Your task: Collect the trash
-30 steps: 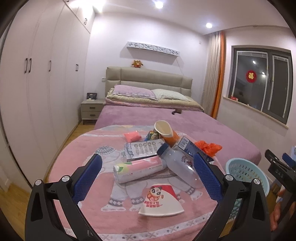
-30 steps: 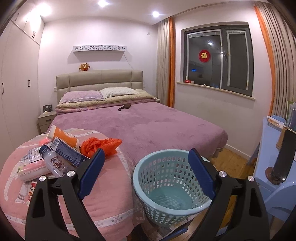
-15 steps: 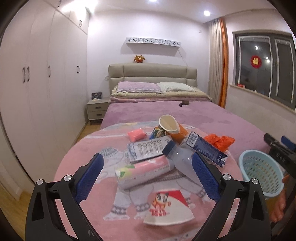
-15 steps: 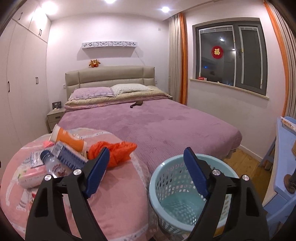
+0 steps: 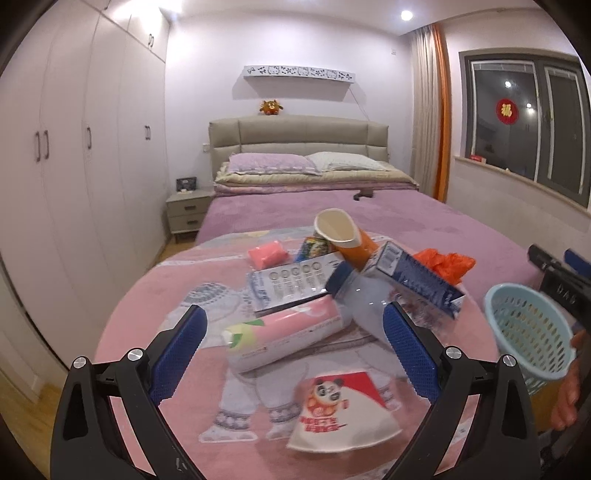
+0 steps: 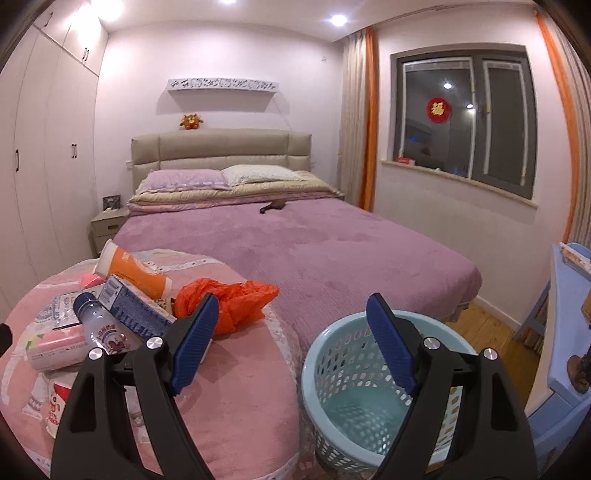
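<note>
Left claw (image 5: pixel 293 338) partly hiding blurred bottle (image 5: pixel 373 306)

Basket (image 6: pixel 373 402) mouth clear; trash pile (image 5: pixel 332 291) crowds blanket centre (image 5: pixel 177 295).

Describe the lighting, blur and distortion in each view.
Left wrist view: ceiling spotlight glares, wardrobe bows from fisheye, flattened paper cup is softly blurred. Right wrist view: two ceiling spots flare, dark window mirrors lamps, basket rim stays fairly sharp.
</note>
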`<action>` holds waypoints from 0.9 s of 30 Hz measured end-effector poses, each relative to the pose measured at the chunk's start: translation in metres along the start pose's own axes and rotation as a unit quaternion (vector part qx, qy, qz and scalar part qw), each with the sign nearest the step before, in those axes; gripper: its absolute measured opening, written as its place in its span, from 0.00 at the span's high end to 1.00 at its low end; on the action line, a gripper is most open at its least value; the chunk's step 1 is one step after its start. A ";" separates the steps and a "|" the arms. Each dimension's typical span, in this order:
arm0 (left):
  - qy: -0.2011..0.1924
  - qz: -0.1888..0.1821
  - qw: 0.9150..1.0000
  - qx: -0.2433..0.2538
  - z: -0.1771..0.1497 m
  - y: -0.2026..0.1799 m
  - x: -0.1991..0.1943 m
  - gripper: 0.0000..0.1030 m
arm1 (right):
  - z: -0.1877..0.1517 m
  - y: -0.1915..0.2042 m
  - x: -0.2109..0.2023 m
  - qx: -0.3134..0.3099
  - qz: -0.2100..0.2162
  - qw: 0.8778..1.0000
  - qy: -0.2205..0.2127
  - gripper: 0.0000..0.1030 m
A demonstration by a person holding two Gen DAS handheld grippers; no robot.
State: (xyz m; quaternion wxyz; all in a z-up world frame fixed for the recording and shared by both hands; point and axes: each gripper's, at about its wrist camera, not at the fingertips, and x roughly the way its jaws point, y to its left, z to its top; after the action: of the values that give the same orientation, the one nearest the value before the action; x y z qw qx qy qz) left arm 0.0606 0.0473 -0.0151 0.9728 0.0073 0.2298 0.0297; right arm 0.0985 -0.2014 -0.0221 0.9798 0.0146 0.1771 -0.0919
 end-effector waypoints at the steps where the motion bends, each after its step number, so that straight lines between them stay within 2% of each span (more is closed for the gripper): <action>1: -0.002 0.000 1.000 0.001 -0.001 0.001 -0.001 0.09 | 0.000 0.000 -0.001 -0.001 -0.004 1.000 -0.002 0.25; 7: -0.005 -0.010 1.000 -0.003 -0.004 0.000 0.000 0.09 | 0.002 -0.008 -0.007 -0.002 -0.019 1.000 -0.006 0.25; 12: -0.017 -0.005 1.000 0.010 -0.001 -0.001 -0.002 0.09 | 0.004 -0.015 -0.008 0.002 -0.034 0.999 -0.005 0.25; 27: -0.013 0.014 1.000 -0.003 0.003 0.019 -0.003 0.09 | 0.005 -0.011 -0.007 -0.005 -0.037 0.999 -0.003 0.25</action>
State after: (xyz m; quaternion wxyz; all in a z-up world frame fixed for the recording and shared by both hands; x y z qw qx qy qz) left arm 0.0578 0.0664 -0.0108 0.9753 0.0075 0.2166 0.0436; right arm 0.0915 -0.2108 -0.0146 0.9764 0.0028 0.1750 -0.1268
